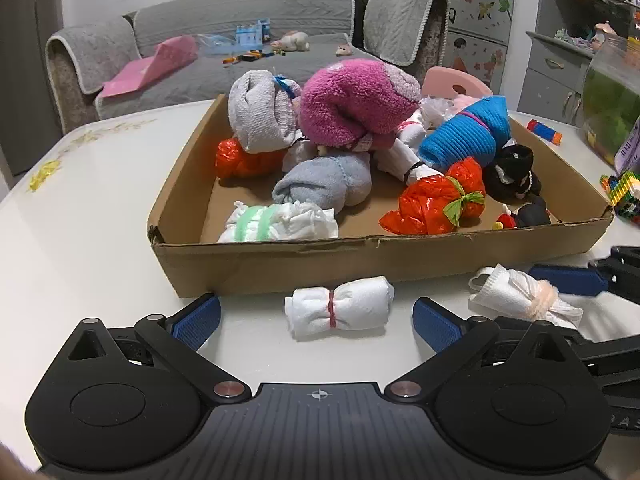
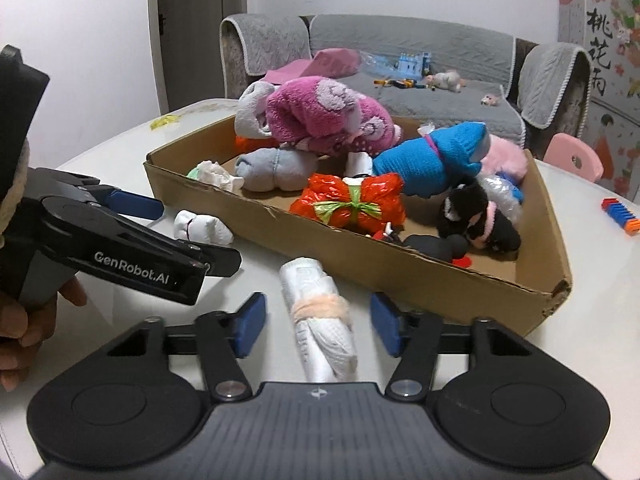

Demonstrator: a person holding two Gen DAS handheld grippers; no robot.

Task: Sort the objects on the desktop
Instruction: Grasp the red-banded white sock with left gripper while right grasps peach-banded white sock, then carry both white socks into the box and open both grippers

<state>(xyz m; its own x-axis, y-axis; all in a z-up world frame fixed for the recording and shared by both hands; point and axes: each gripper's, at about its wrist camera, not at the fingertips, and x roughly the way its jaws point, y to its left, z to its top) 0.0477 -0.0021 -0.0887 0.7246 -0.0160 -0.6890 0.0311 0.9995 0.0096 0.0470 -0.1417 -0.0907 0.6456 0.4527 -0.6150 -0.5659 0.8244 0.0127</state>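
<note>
White roll with peach band (image 2: 320, 316) lies on the white table (image 2: 560, 360), lengthwise between the right gripper (image 2: 318, 326) pads, near side of the cardboard tray (image 2: 420, 280). Blue pads sit either side of the roll with gaps showing, not pressing it, so jaws apart around it. In the left wrist view the same roll (image 1: 524, 296) is at right, beside the tray's near wall, with a blue right finger (image 1: 568, 279) just behind it. Second white roll with a red band (image 1: 339, 306) lies on the table (image 1: 80, 220) between the left gripper (image 1: 316, 318) pads, well clear of both, jaws wide apart, nothing held. From the right wrist view that roll (image 2: 202, 226) is left of the peach-banded one, near the left gripper's blue finger (image 2: 134, 205); a hand (image 2: 24, 320) grips the handle at far left. Tray (image 1: 360, 256) holds a pile: pink fleece bundle (image 1: 356, 100), grey towel roll (image 1: 260, 112), blue knit bundle (image 1: 468, 132), red plastic bundle with green tie (image 1: 436, 202), another red bundle (image 1: 240, 158), grey-blue roll (image 1: 328, 180), white roll with green band (image 1: 276, 222), black plush (image 1: 512, 174). Right of tray: small orange-blue toy (image 1: 544, 131), block stack (image 1: 624, 196). Far back: grey sofa (image 1: 240, 40) with toys on it.
</note>
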